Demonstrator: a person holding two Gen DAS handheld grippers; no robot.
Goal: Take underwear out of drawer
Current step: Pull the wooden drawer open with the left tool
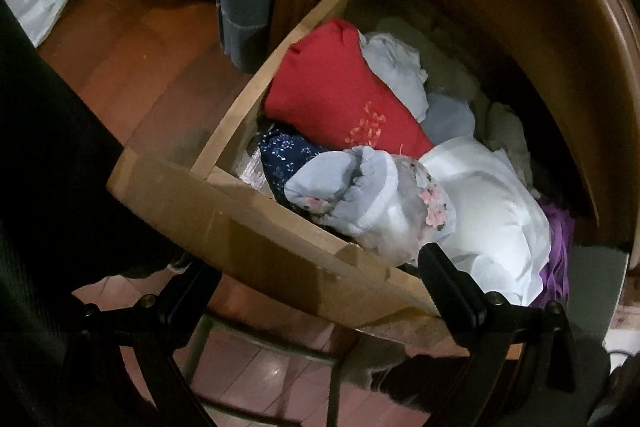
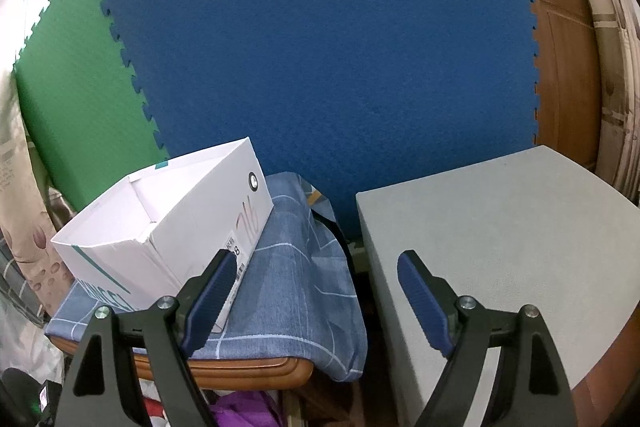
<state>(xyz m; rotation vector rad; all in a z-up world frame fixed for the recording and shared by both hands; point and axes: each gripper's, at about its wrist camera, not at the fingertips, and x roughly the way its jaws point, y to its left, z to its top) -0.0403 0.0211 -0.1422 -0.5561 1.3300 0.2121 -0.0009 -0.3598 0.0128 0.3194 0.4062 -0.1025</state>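
In the left wrist view a pale wooden drawer (image 1: 240, 227) stands pulled out of a dark brown cabinet (image 1: 520, 27), stuffed with clothes. A rolled light-blue garment with pink floral trim (image 1: 344, 187) lies at the front, by a navy dotted piece (image 1: 284, 151). Behind them lies a folded red garment (image 1: 336, 91); white cloth (image 1: 488, 203) and purple cloth (image 1: 556, 259) fill the right side. My left gripper (image 1: 308, 259) hangs open over the drawer's front edge and holds nothing. My right gripper (image 2: 316, 255) is open and empty, pointing away from the drawer.
An open white shoebox (image 2: 168, 227) rests on a blue checked cloth (image 2: 296, 291) over a wooden seat. A grey foam block (image 2: 500, 247) lies right of it. Blue (image 2: 320, 47) and green (image 2: 80, 87) foam mats stand behind. A dark sleeve (image 1: 40, 147) fills the left wrist view's left side.
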